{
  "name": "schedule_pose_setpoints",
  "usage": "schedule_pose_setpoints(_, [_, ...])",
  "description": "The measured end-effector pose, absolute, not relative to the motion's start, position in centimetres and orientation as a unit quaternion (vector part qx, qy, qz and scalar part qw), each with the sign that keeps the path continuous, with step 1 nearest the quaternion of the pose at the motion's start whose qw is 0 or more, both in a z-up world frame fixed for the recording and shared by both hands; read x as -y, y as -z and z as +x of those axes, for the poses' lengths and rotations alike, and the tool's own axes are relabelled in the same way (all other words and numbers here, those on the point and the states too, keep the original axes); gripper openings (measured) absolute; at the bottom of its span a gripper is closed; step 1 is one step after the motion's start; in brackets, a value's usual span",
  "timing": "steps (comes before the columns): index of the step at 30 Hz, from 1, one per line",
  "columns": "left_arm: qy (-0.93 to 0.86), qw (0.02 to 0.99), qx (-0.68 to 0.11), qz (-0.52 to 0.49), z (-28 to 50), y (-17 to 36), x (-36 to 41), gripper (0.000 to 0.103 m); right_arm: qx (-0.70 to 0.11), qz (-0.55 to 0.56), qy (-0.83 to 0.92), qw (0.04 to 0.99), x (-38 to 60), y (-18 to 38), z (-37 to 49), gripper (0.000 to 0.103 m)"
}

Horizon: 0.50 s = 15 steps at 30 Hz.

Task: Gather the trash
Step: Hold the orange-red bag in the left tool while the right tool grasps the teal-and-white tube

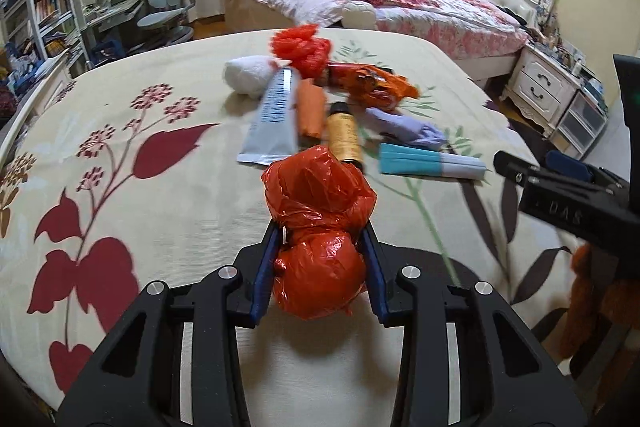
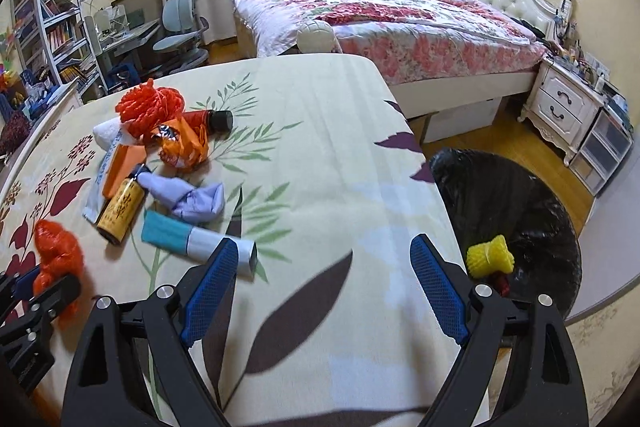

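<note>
My left gripper (image 1: 322,237) is shut on a crumpled red plastic bag (image 1: 320,215), also seen at the left edge of the right wrist view as the red bag (image 2: 56,259). More trash lies on the floral tablecloth (image 2: 340,167): a yellow bottle (image 2: 120,211), a teal and grey box (image 2: 192,239), a lilac crumpled glove (image 2: 192,199), an orange wrapper (image 2: 184,143), a red foam net (image 2: 150,107), a grey tube (image 1: 276,115) and a white wad (image 1: 248,75). My right gripper (image 2: 324,279) is open over the bare cloth, nothing between its fingers.
A black trash bag (image 2: 500,211) stands open on the floor right of the table, with a yellow foam net (image 2: 490,255) in it. Behind are a bed (image 2: 400,23), a white nightstand (image 2: 560,107), a desk chair (image 2: 180,27) and bookshelves (image 2: 52,27).
</note>
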<state>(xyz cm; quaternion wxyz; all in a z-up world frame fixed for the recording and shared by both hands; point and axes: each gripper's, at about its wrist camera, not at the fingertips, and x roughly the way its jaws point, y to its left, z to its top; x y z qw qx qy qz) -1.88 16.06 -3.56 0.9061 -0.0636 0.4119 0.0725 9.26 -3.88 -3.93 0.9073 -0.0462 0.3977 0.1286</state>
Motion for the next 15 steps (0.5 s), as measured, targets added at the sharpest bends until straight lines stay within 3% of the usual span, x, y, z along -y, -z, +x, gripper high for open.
schedule_pose_setpoints(15, [-0.129, 0.895, -0.418, -0.083, -3.2, 4.7, -21.3, 0.038, -0.439, -0.066, -0.133, 0.886, 2.8, 5.7, 8.1, 0.085])
